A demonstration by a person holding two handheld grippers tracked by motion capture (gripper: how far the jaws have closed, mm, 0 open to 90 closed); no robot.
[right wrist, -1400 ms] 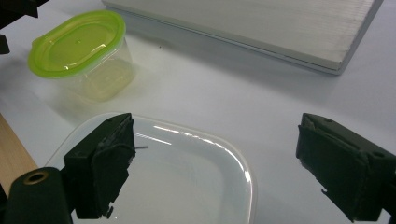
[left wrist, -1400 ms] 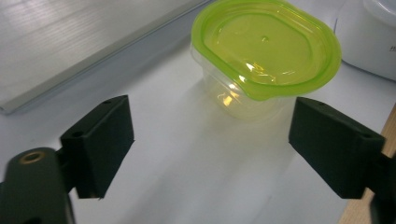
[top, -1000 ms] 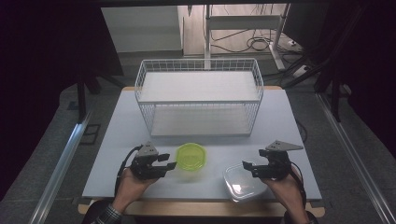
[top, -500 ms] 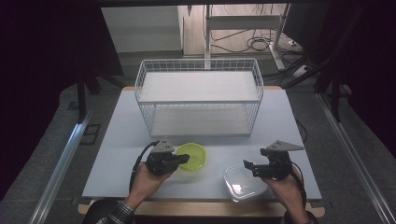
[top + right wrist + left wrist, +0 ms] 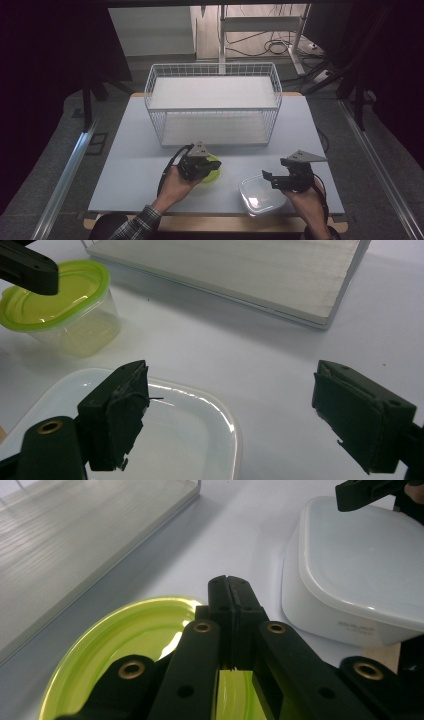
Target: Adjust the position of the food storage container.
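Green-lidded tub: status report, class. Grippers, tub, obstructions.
Left gripper shut over green-lidded tub, grip unconfirmed. Right gripper open above white container. Wire basket beyond, apart.

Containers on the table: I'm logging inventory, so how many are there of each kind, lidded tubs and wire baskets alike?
Green-lidded round tub: 1
White-lidded square tub: 1
White wire basket: 1
Total: 3

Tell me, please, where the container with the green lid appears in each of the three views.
High view: green-lidded container, lower centre, partly under the left gripper.
Left gripper view: lower left, beneath that gripper's shut jaws.
Right gripper view: upper left.
Shared landmark: white-lidded container.
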